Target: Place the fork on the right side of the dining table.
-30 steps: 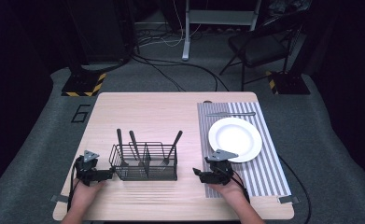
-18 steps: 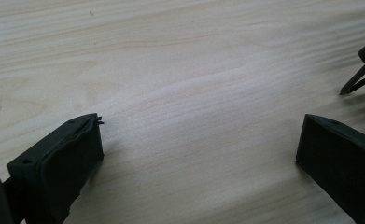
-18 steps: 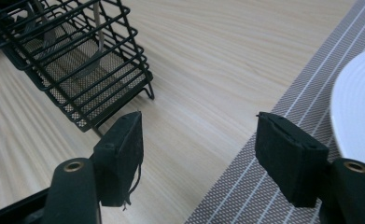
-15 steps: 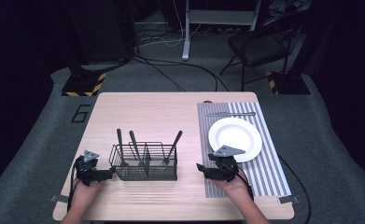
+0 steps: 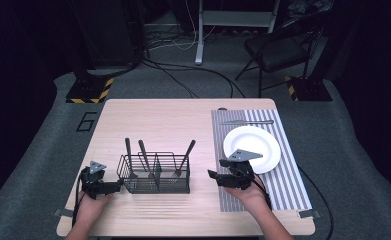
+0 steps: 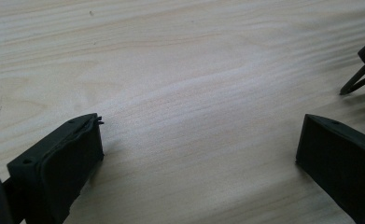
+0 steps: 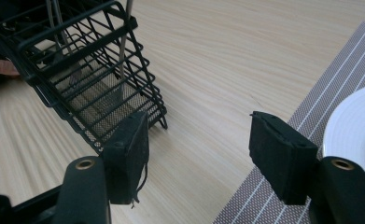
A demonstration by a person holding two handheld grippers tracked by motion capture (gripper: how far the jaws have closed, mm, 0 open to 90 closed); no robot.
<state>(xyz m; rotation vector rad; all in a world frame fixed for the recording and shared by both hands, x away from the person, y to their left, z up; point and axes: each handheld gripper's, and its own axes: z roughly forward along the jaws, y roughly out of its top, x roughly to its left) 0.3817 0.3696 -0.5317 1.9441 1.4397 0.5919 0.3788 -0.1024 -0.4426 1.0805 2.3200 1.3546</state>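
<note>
— What's the job right now, as you read it?

— Getting a utensil out of the wire caddy (image 5: 155, 174) and over to the place setting, I'd judge. The caddy stands near the table's (image 5: 168, 117) front edge, at about 7 o'clock from the white plate (image 5: 255, 146), with three dark-handled utensils upright in it. The rightmost utensil (image 5: 185, 156) leans toward 1 o'clock, closest to the right tongs (image 5: 217, 176).

— So how would you do it well?

— Come at that handle from above, near its top, pinch across the narrow side, and lift straight up so the basket doesn't tip or drag. The left tongs (image 5: 114, 186) sit just beside the caddy's left end and could steady it.

— Are either of them gripping anything?

— No. In the left gripper view the jaws stand wide apart over bare wood, with a corner of the caddy's wire at 2 o'clock. In the right gripper view the jaws are likewise spread, the caddy at 10 o'clock and the striped placemat (image 7: 339, 74) at 3 o'clock.

— And the hands?

— Both low, near the table. The right hand (image 5: 250, 195) rests on the placemat's edge, its tongs pointing toward 9 o'clock at the caddy; the left hand (image 5: 90, 205) points its tongs toward 3 o'clock.
</note>
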